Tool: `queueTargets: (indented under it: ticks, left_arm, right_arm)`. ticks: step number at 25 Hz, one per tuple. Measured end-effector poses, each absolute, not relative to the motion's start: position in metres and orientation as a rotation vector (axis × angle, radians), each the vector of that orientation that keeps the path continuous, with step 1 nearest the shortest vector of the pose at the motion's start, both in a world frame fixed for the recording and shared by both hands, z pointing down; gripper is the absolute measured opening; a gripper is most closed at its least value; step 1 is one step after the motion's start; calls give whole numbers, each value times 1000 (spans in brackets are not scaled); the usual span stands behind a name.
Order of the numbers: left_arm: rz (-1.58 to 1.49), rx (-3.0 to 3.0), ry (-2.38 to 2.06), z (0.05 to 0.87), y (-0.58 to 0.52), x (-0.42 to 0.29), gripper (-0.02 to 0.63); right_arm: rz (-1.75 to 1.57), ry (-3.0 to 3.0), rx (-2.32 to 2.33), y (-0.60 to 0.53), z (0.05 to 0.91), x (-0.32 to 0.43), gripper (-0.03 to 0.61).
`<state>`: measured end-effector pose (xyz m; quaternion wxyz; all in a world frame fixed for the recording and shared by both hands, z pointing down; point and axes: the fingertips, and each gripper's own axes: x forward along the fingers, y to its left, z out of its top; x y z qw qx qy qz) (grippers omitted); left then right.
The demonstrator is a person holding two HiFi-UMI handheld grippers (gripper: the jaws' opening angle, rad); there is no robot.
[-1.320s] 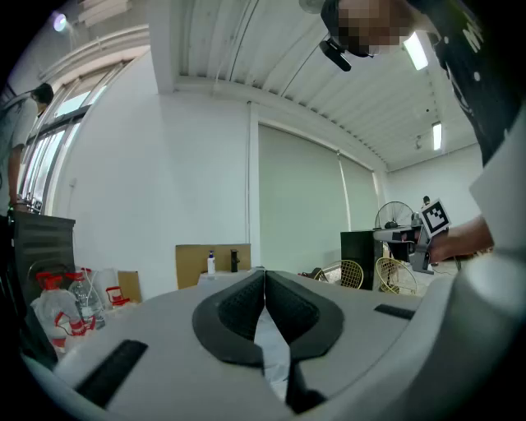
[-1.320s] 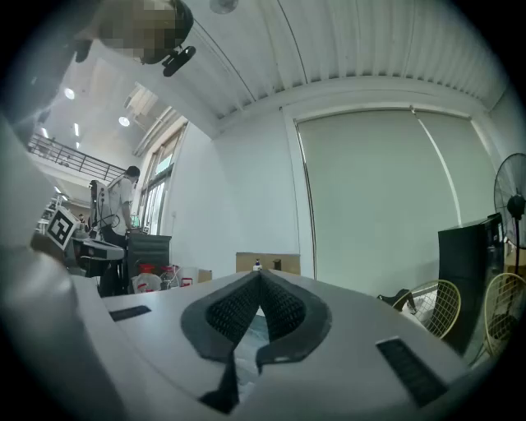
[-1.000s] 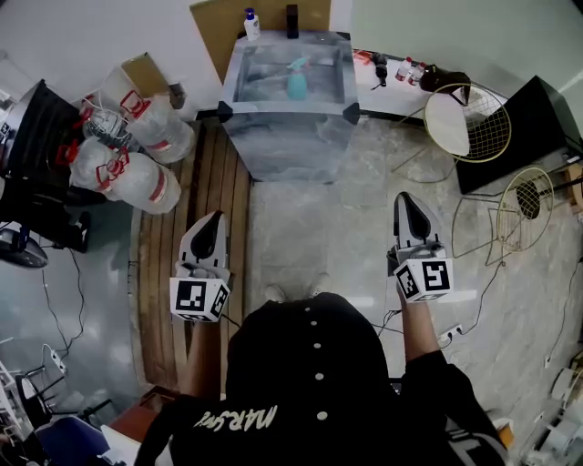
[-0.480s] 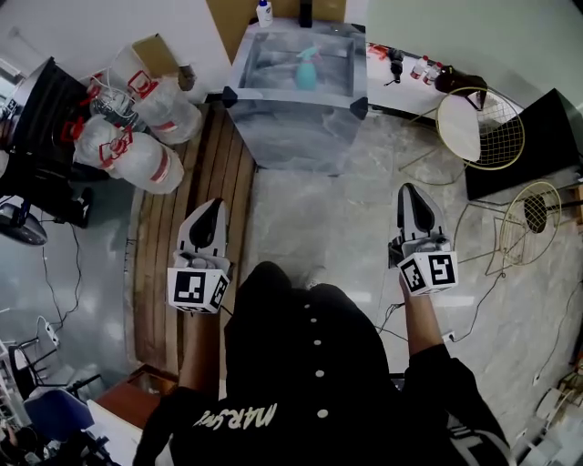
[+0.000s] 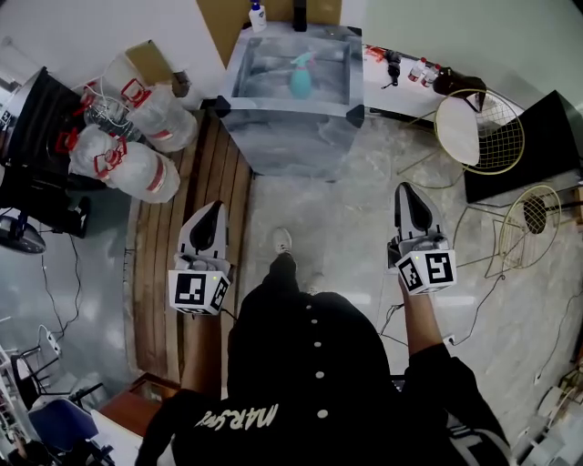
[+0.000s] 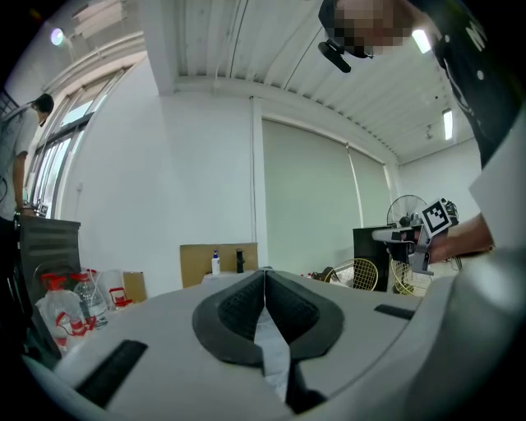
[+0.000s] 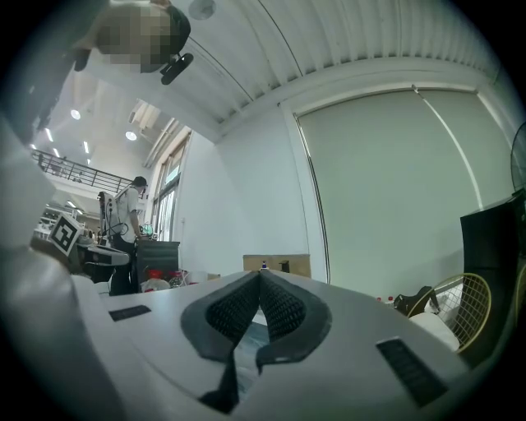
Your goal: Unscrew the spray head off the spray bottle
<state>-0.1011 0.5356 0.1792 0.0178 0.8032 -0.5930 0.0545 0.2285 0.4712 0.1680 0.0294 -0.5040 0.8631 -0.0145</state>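
Observation:
A teal spray bottle (image 5: pixel 300 75) stands on the grey table (image 5: pixel 296 136) ahead of me in the head view. My left gripper (image 5: pixel 217 207) and my right gripper (image 5: pixel 406 190) are held over the floor, well short of the table, both shut with nothing between their jaws. In the left gripper view the left gripper (image 6: pixel 265 271) has its pads pressed together, and the right gripper's marker cube (image 6: pixel 440 216) shows at the right. The right gripper (image 7: pixel 259 274) is likewise shut in its own view. The bottle is hidden behind the jaws in both gripper views.
Large water jugs (image 5: pixel 137 173) lie at the left by a wooden floor strip (image 5: pixel 173 273). Wire chairs (image 5: pixel 478 127) and a black box (image 5: pixel 537 136) stand at the right. A white bottle (image 5: pixel 258 14) and a black item (image 5: pixel 301 13) sit behind the table. My shoe (image 5: pixel 282 241) is stepping forward.
The view has shifted slightly as I walk toward the table; a shoe now shows ahead of my body. Both grippers keep their pose and stay shut.

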Motion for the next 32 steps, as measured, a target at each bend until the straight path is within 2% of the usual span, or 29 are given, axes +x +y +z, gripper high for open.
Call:
queueTargets:
  ticks: [16,32]
  left_arm:
    - [121,2554,-1781,167,396,-129,26]
    - [184,2631,-1620,188,291,-172,26]
  right_arm:
    - [-37,2627,-1597,350,148,197,12]
    - [-86,2627,-1677,264,167,144,12]
